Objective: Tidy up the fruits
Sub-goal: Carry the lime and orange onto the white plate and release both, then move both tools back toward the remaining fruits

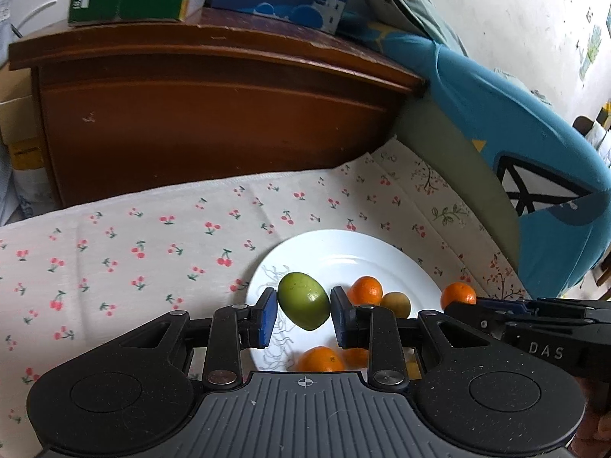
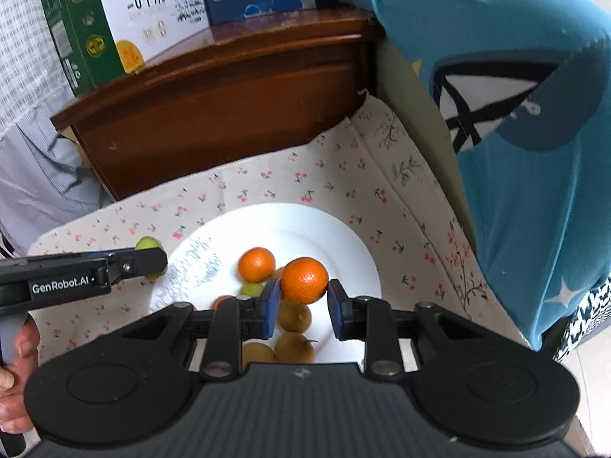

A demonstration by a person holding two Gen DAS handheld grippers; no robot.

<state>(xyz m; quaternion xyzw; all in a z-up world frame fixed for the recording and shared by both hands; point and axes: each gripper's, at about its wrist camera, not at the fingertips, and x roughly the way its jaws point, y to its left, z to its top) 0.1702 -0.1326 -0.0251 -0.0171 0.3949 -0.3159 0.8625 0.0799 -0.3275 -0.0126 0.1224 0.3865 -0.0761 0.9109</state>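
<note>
1. The green fruit point(image 1: 303, 300) sits between the blue pads of the left gripper point(image 1: 303, 311), above the white plate point(image 1: 343, 244). Whether the pads touch it is hard to tell.
2. The right gripper point(image 2: 304, 297) pinches an orange point(image 2: 304, 279) over the plate.
3. Both grippers hide fruit lying underneath.
4. Two oranges point(image 2: 256, 264) and about three brown fruits point(image 2: 294, 316) show on the plate.

right claw point(image 2: 304, 305) clamps orange point(image 2: 304, 279) | above white plate point(image 2: 343, 236) | left claw point(image 2: 151, 261) grips green fruit point(image 2: 147, 243)
</note>
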